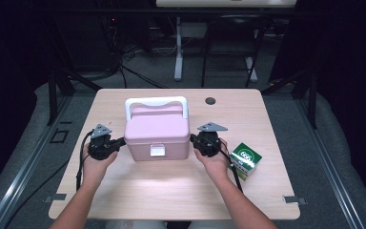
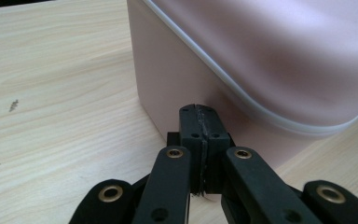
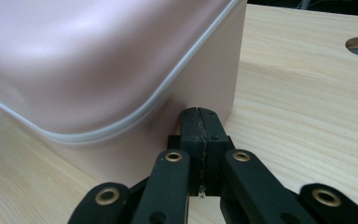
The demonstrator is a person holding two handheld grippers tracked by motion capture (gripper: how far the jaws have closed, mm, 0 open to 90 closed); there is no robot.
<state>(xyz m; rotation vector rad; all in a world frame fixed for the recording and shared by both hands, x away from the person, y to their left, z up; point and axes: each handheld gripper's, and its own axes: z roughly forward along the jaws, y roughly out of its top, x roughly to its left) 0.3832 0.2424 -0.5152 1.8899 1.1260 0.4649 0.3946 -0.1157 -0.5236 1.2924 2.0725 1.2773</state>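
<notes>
- High view: pink plastic storage box with a white carry handle and white front latch stands at the middle of the pale wooden table, lid down. The left gripper has its tip at the box's left wall, low down, and the right gripper mirrors it at the box's right wall. A small green-and-white carton lies to the right of the box, just past the right hand; a round dark cable hole sits behind the box's right rear corner.
- Left gripper view: the two black jaws are pressed fully together with nothing between them, and their joined tip meets or all but meets the box's pink side wall below the white seam of the lid; I cannot tell whether it truly presses.
- Right gripper view: the same on the other side, with the jaws closed on themselves, empty, and the tip against or just off the wall under the lid's white seam.
- Step in hand, as I judge it: bracing the box between two closed tips, ready to shift or squeeze-lift it.
- Next move, as I judge it: equal inward pressure from both sides, kept level, since smooth walls could let the tips slide and the box tilt.
</notes>
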